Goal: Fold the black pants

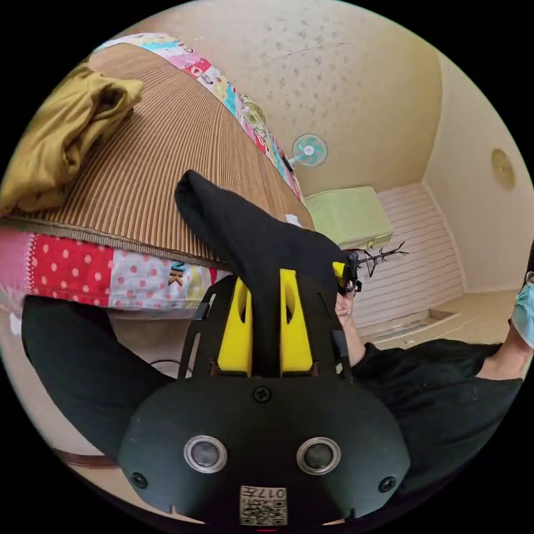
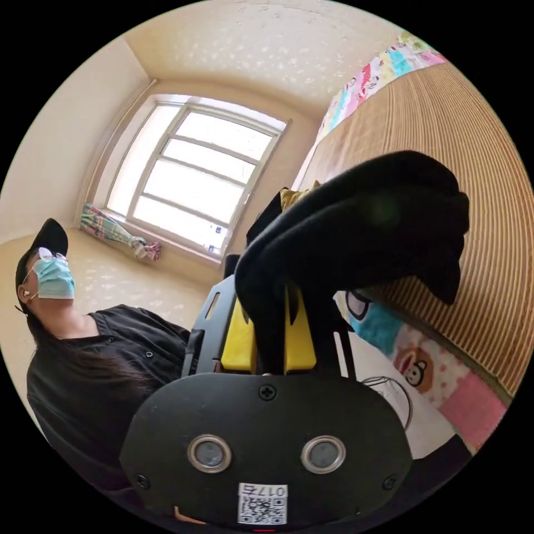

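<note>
Left tool (image 1: pixel 266 320) and right tool (image 2: pixel 270 328) each clamp a fold of the pants (image 1: pixel 245 233), held above the near edge of the bed (image 1: pixel 167 150). The fabric looks soft, light and limp; it sags, so grip hems or waistband.

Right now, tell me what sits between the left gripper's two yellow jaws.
Black pants fabric, pinched in the left gripper, seen in the left gripper view.

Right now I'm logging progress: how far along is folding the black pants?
Early. Picking up looks done: the left claw and right claw each pinch the black pants, lifted above the striped mat. In hand: carrying them. Left: laying them flat and folding; no neat fold shows yet.
</note>
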{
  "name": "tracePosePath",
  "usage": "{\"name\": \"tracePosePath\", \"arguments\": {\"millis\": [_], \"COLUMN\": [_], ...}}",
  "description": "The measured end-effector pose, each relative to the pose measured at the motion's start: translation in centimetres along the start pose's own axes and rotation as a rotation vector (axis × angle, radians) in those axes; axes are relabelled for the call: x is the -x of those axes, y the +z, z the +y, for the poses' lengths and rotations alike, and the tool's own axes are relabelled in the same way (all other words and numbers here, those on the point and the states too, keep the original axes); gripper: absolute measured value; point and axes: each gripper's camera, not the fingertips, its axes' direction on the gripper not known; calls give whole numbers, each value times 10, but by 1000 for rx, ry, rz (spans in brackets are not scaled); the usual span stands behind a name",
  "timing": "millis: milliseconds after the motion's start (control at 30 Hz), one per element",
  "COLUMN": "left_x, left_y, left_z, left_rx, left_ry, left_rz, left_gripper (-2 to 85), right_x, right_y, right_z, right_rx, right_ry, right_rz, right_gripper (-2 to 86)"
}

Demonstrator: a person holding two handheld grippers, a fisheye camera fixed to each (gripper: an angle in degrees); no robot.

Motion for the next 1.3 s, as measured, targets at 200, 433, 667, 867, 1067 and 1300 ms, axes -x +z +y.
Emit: {"name": "tracePosePath", "arguments": {"millis": [200, 433, 667, 867, 1067, 1300], "left_x": [-70, -114, 45, 74, 22, -39], "left_y": [-126, -294, -384, -329, -217, -35], "left_z": [-12, -63, -84, 33, 107, 65], "left_rx": [-341, -580, -586, -747, -812, -433], "left_ry": [234, 384, -286, -309, -102, 287], "left_rz": [-108, -429, -700, -852, -721, -167], "left_gripper": [80, 92, 141, 120, 66, 18], "right_x": [84, 152, 49, 5, -19, -10], "right_y": [65, 232, 464, 406, 223, 17], "right_z": [-94, -225, -234, -112, 43, 129], "right_rx": [-5, -12, 391, 446, 339, -24], "right_ry": [-315, -363, -64, -209, -254, 139], "right_rz": [-159, -247, 179, 166, 528, 1163], "right_gripper": [87, 79, 76, 54, 26, 36]}}
